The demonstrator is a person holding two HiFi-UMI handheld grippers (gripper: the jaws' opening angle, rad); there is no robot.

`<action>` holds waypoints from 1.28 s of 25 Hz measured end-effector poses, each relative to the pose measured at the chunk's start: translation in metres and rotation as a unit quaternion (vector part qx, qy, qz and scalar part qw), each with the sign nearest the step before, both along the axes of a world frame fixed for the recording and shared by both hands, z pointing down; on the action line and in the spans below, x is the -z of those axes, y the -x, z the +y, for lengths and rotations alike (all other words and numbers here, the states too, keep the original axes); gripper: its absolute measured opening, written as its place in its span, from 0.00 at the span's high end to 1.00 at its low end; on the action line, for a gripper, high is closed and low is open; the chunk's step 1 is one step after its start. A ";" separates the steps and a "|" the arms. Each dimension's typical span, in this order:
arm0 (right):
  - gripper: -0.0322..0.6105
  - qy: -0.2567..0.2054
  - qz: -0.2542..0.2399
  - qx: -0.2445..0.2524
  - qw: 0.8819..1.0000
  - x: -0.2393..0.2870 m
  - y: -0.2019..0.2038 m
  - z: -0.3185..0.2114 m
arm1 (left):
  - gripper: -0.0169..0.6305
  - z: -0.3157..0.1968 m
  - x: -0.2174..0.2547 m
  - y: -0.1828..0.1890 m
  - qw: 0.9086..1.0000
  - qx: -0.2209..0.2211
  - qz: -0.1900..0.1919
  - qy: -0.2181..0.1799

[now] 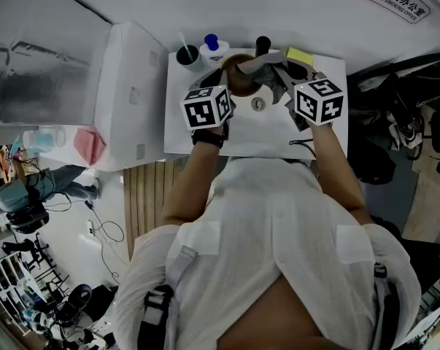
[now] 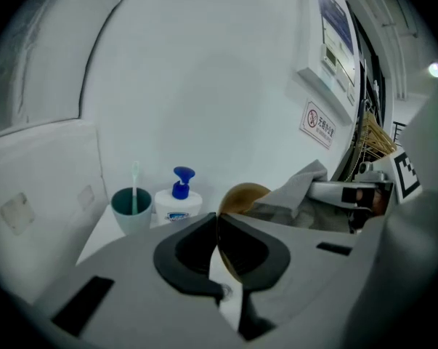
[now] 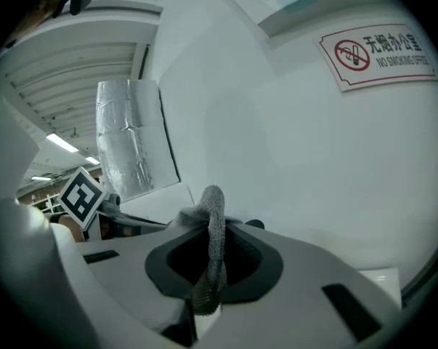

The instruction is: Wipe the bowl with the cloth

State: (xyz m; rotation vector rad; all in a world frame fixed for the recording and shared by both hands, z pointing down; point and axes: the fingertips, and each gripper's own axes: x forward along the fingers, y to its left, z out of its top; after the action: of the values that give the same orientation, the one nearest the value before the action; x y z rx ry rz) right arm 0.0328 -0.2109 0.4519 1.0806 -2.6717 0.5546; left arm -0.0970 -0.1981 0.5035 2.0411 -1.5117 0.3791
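Pinching the brown bowl (image 2: 244, 196) by its rim, the left hand-held gripper (image 2: 217, 224) has its jaws pressed almost together on the thin wall. I'd say that is to hold the bowl steady while the other hand works on it. The right hand-held gripper (image 3: 213, 231) is clamped on a fold of the grey cloth (image 3: 213, 198), which rises in a loop just above its jaws. Gripping a bunch rather than an edge looks meant to leave a loose pad for rubbing. Bowl and cloth meet just ahead of both grippers, above the white table (image 1: 278, 133) and its drain (image 1: 257, 104).

The head view shows both marker cubes side by side and the cloth draped over the bowl on the right gripper's side, but not the jaws. The left gripper view shows the rim grip, plus a green cup (image 2: 131, 209) and a blue-pump soap bottle (image 2: 179, 202) ahead and to the left of that gripper. Only the right gripper view shows the cloth caught between its jaws, with a no-smoking sign (image 3: 375, 53) high on the wall beyond. I cannot pick out the bowl there.
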 end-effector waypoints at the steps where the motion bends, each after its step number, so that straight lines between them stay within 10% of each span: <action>1: 0.88 -0.003 0.003 -0.004 1.000 -0.001 -0.004 -0.002 | 0.94 0.001 -0.006 0.004 1.000 0.004 0.000 0.007; 13: 0.89 -0.021 -0.022 -0.056 0.998 0.002 -0.055 -0.004 | 0.94 0.005 -0.097 0.019 0.994 0.001 -0.027 0.111; 32: 0.89 -0.006 -0.004 -0.102 0.995 -0.005 -0.110 0.011 | 0.94 0.040 -0.260 -0.004 0.957 -0.043 -0.037 0.284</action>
State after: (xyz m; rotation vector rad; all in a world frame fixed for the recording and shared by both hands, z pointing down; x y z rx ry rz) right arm 0.1430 -0.2001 0.4570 1.3665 -2.5918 0.5786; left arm -0.0926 -0.1578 0.7632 1.6450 -1.1752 0.8281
